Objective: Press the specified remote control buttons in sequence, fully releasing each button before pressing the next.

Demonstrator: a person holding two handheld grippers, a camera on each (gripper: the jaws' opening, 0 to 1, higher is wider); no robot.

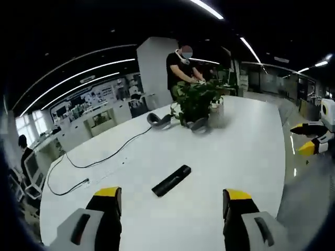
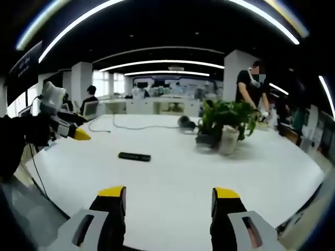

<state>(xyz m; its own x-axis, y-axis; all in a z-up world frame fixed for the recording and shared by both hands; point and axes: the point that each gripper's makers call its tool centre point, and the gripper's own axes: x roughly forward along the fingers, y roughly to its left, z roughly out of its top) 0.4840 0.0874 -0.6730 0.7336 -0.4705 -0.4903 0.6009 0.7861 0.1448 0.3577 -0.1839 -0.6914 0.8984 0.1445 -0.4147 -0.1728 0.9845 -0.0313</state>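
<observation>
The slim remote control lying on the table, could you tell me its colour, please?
Black; the slim remote control shows best in the left gripper view.

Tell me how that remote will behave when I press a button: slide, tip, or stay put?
The remote lies flat on the smooth white table, so tipping seems unlikely. It looks slim and probably light, so an off-centre or slanted press could slide or spin it. Nothing braces it; pressing straight down should hold it.

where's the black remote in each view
left gripper view: the remote lies low and centre on the white table, between the yellow-tipped jaws, angled.
right gripper view: it lies left of centre, up and left of the jaws, nearly level.
shared landmark: the potted plant, beyond the remote in both.
</observation>
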